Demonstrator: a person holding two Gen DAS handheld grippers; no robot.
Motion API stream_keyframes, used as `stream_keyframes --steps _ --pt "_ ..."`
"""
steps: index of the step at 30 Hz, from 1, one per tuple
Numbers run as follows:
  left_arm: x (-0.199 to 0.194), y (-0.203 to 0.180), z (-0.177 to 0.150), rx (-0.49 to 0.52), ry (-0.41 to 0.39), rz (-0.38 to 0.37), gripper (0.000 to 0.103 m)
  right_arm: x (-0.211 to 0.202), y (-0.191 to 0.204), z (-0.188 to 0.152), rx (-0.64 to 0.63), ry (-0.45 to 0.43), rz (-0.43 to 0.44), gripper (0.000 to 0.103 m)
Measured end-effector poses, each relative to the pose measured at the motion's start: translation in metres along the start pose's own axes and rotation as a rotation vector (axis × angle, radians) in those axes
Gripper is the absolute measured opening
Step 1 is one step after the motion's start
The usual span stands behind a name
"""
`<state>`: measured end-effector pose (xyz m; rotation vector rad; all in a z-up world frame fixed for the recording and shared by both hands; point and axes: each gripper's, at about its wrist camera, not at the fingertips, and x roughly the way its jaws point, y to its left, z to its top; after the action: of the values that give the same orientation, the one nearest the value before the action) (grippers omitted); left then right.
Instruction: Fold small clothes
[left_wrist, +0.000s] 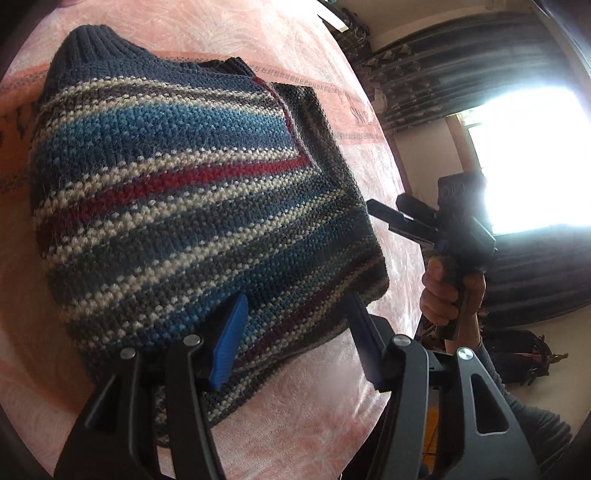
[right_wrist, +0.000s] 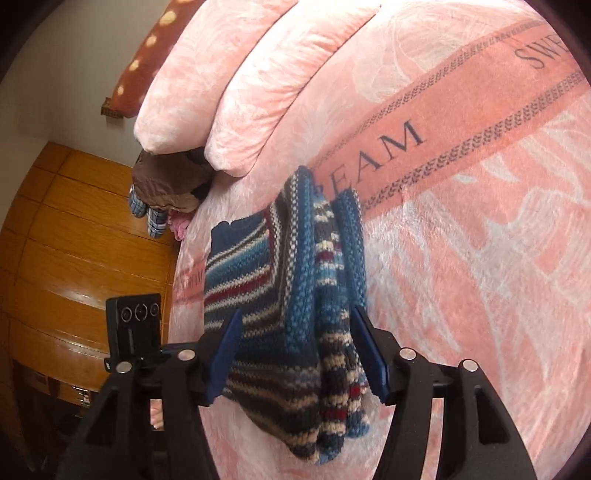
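Pink plush blanket with a lettered coral band beneath the tongs, two pink pillows beyond them, wooden floor to their left, bright window to their right

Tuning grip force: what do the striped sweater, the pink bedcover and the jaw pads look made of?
Striped sweater: chunky yarn knit, probably wool or acrylic; individual stitches and a ribbed band show, matte and slightly fuzzy.
Pink bedcover: plush fleece-like fabric, soft sheen with an embossed pattern and a printed band.
Blue pads: finely ribbed, matte, likely rubber or soft plastic; the look leaves it open.
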<state>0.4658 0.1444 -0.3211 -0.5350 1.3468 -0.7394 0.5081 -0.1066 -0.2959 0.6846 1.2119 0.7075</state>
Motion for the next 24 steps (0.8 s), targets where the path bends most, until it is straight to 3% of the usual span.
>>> stream_keyframes --steps 3,5,8,10,11,12,14,17,18,19,22,24 --pt "-0.002 0.0 0.0 -0.009 -0.019 -0.022 0.057 0.033 0.003 0.017 0.003 0.076 -0.023 0.061" --pt "-0.001 0.0 -0.001 -0.006 -0.022 -0.02 0.058 0.05 0.008 0.018 -0.022 0.135 -0.042 0.026" --pt "-0.005 0.003 -0.007 -0.012 -0.031 -0.028 0.057 0.035 0.019 0.013 -0.106 0.079 -0.086 0.018" --pt "-0.008 0.007 -0.01 -0.01 -0.034 -0.04 0.054 0.017 0.004 0.006 -0.068 0.016 -0.085 0.015" --pt "-0.005 0.004 -0.01 -0.006 -0.028 -0.042 0.054 0.016 -0.008 0.003 -0.051 -0.001 -0.129 0.012" --pt "-0.004 0.001 -0.009 -0.001 -0.022 -0.037 0.054 0.022 -0.019 0.0 -0.035 0.012 -0.14 0.007" --pt "-0.011 -0.004 -0.007 -0.002 -0.021 -0.052 0.054 0.031 -0.024 0.0 -0.018 0.034 -0.076 0.012" --pt "-0.044 -0.015 0.004 0.044 -0.102 -0.052 0.058 0.023 -0.013 0.016 -0.01 0.021 -0.005 0.03" --pt "-0.056 -0.013 0.01 0.042 -0.136 -0.046 0.06 0.022 -0.009 0.025 -0.004 0.007 -0.006 0.048" --pt "-0.067 -0.008 0.017 0.024 -0.167 -0.045 0.063 0.024 -0.006 0.034 0.003 0.003 -0.012 0.06" --pt "-0.077 0.015 0.035 -0.04 -0.196 -0.033 0.064 0.047 0.003 0.06 0.002 0.042 -0.022 0.06" --pt "-0.067 0.03 0.047 -0.054 -0.156 0.033 0.063 0.07 0.007 0.069 0.005 0.096 -0.034 0.058"
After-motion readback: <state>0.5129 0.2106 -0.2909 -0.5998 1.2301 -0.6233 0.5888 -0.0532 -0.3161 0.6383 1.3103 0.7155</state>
